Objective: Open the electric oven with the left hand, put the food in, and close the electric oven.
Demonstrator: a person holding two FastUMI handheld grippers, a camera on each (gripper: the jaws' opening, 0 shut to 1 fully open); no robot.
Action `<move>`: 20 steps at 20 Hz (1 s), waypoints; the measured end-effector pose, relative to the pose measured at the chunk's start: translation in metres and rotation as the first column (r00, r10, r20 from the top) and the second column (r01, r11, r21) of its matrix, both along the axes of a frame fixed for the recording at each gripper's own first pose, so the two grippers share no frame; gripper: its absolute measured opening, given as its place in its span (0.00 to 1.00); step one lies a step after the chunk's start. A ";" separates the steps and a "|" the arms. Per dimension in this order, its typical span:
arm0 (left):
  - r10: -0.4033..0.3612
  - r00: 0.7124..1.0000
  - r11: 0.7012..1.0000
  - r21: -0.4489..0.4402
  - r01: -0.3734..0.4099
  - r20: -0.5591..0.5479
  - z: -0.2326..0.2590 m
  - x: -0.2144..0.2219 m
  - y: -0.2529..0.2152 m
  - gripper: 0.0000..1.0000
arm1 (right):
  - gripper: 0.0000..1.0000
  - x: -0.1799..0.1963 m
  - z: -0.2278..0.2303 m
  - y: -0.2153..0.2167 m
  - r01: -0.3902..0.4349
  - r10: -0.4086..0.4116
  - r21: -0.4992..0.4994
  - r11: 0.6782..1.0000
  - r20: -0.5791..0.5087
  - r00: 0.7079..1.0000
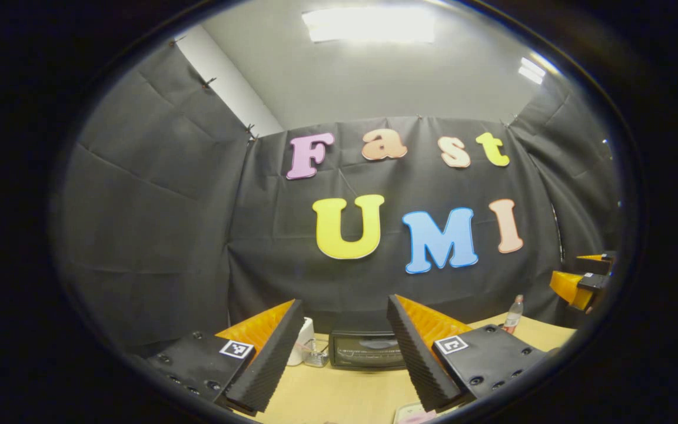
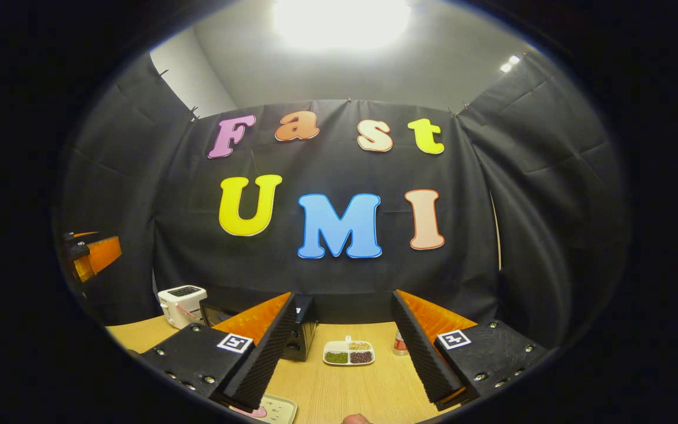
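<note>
In the left gripper view, the left gripper (image 1: 345, 353) hung with fingers apart, empty, facing the electric oven (image 1: 367, 350) at the table's (image 1: 339, 394) back. Its door looked rigid; I would grasp its top edge. No label was readable.

In the right gripper view, the right gripper (image 2: 344, 353) was likewise spread and empty, the oven (image 2: 299, 335) left of a divided snack dish (image 2: 349, 353).

1. The black electric oven (image 1: 367, 350) stands at the back of the light wooden counter (image 1: 339, 394).
2. The white toaster (image 2: 182, 305) stands just left of it.
3. The white divided dish (image 2: 349, 353) lies right of the oven.
</note>
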State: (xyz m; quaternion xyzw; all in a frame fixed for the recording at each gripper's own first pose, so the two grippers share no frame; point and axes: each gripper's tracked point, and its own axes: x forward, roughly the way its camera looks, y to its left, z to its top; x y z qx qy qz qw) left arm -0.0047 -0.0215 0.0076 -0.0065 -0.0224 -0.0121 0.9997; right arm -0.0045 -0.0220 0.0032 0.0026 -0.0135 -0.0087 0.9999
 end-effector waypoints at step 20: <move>-0.066 0.996 0.996 0.049 0.069 -0.061 -0.065 0.162 -0.058 1.00 | 0.99 0.025 -0.054 -0.018 -0.010 0.009 -0.012 1.000 -0.074 0.997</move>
